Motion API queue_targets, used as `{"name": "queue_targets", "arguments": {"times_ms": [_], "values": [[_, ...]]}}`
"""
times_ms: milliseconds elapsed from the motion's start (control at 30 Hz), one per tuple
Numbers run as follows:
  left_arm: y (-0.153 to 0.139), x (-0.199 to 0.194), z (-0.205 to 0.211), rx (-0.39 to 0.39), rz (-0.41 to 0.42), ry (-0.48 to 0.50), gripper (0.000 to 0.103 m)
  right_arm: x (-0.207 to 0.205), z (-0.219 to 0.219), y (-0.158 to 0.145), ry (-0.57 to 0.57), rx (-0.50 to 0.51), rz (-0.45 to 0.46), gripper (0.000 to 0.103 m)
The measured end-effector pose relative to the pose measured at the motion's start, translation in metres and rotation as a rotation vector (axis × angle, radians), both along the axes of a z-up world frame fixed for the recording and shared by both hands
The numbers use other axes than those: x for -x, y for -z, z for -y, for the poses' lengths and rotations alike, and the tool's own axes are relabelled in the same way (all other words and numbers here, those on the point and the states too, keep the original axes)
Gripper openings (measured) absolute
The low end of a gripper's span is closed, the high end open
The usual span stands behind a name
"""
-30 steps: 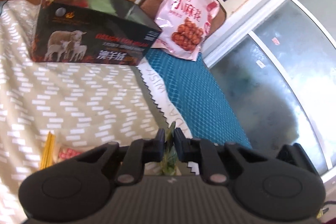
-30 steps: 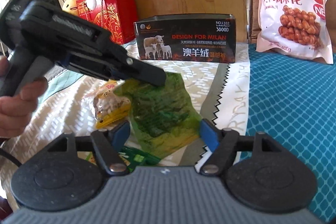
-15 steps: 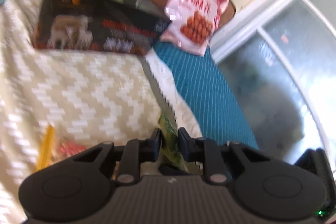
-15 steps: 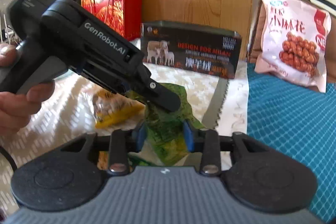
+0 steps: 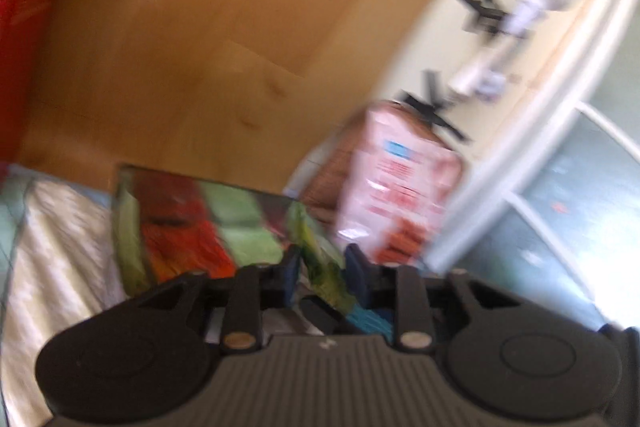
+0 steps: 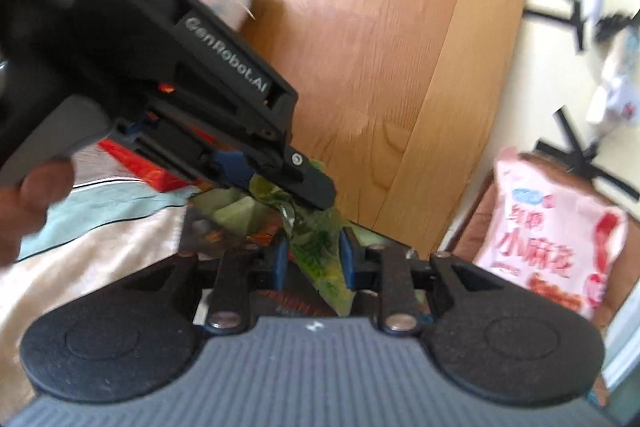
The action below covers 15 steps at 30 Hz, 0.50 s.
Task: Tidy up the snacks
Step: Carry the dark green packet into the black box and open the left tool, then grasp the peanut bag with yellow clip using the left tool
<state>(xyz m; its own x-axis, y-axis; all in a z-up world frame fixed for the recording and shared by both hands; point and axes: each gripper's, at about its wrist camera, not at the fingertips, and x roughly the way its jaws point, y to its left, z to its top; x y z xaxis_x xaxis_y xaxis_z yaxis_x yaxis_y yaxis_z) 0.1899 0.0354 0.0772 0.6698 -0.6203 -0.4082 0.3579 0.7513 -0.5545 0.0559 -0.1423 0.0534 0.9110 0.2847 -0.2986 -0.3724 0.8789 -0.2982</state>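
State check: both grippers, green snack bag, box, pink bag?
Left gripper: jaws opening, green bag between them.
Right gripper: jaws opening, same bag between them.
Green bag: crumpled, lifted off the bed.
Box: open-topped, on the bed.
Pink bag: upright, sealed, leaning on a cushion.

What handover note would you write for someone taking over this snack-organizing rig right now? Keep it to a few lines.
Left gripper: jaws opening, green packet between them.
Right gripper: jaws opening slightly, pads on the same packet.
Things: packet in the air in front of the dark box; pink bag propped to the right.
Done: packet picked up.
Left: probably set it in the box; box contents too blurred to tell.
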Motion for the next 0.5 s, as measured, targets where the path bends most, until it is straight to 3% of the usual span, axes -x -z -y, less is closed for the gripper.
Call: {"name": "queue_targets", "arguments": {"times_ms": [67, 133, 333, 500], "values": [[0.011, -0.013, 0.002, -0.054, -0.031, -0.055, 0.038, -0.026, 0.000, 0.005, 0.038, -0.016, -0.059, 0.036], [0.018, -0.015, -0.004, -0.034, -0.047, -0.069, 0.042, -0.035, 0.009, 0.005, 0.058, -0.086, -0.116, 0.038], [0.009, 0.026, -0.025, -0.023, 0.000, -0.055, 0.043, 0.002, 0.051, 0.001, 0.022, -0.303, -0.230, 0.045], [0.025, 0.066, -0.049, -0.054, -0.109, -0.017, 0.046, 0.035, 0.077, 0.020, -0.087, -0.503, -0.496, 0.046]]}}
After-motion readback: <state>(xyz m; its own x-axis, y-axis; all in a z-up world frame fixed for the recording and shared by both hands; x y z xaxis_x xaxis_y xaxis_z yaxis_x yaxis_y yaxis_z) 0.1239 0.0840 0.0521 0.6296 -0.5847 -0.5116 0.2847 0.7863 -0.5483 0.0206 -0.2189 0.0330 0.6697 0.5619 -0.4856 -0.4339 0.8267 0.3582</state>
